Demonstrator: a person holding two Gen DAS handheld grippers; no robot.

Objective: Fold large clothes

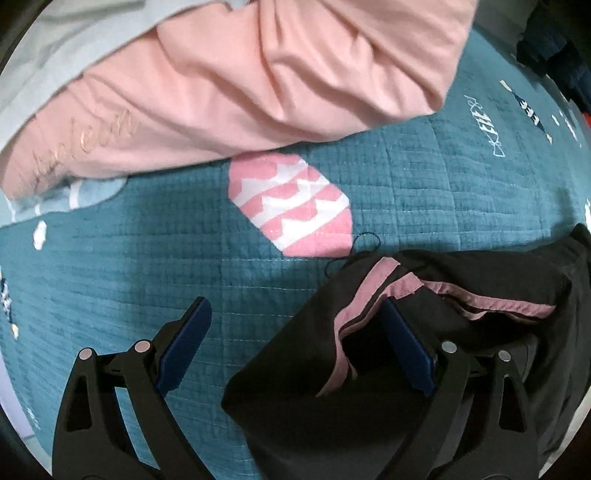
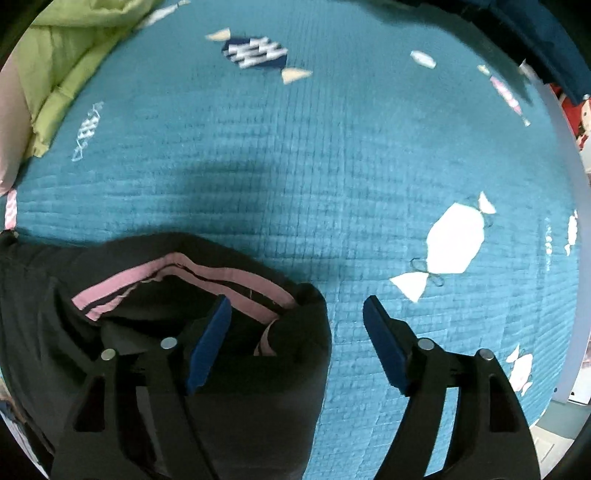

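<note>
A black garment with pink stripes (image 1: 461, 280) lies bunched on the teal quilted bedspread (image 1: 129, 273). My left gripper (image 1: 295, 325) is open; its right finger rests over the garment's left edge, its left finger over bare quilt. In the right wrist view the same garment (image 2: 155, 288) lies at lower left. My right gripper (image 2: 297, 321) is open; its left finger is over the garment's pink-striped edge, its right finger over bare quilt (image 2: 332, 166). Neither gripper holds cloth.
A pink sweatshirt with script lettering (image 1: 240, 85) lies across the far side of the bed. A green padded jacket (image 2: 62, 62) lies at the far left in the right wrist view. Dark clothing (image 2: 535, 33) is heaped at the far right. The bed's edge (image 2: 565, 221) runs along the right.
</note>
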